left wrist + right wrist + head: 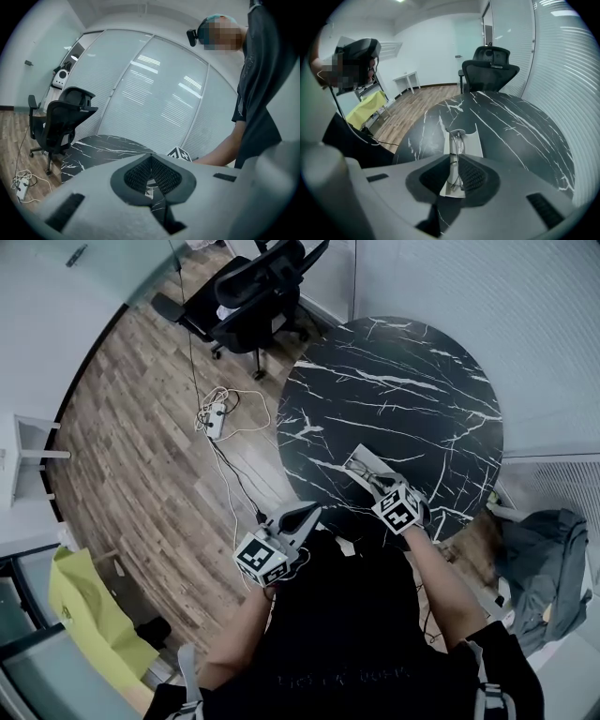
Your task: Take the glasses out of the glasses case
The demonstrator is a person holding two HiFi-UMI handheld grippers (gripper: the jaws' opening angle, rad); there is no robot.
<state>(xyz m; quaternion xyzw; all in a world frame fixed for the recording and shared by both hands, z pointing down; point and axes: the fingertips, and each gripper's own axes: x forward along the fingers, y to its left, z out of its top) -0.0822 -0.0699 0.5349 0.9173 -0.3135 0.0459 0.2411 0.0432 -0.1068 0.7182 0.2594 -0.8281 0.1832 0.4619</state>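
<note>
An open white glasses case (472,143) lies near the front edge of the round black marble table (403,399). Thin wire-framed glasses (458,143) rest lengthwise in it. My right gripper (454,158) reaches over the case's near end, its jaws closed on the near part of the glasses. The head view shows the case (359,461) just ahead of the right gripper (380,486). My left gripper (302,517) hangs off the table's left edge, above the floor. It is shut and holds nothing (151,155).
A black office chair (253,292) stands behind the table on the wooden floor. A power strip with cables (216,418) lies left of the table. A grey garment (544,559) sits at the right and a yellow-green object (84,606) at the lower left.
</note>
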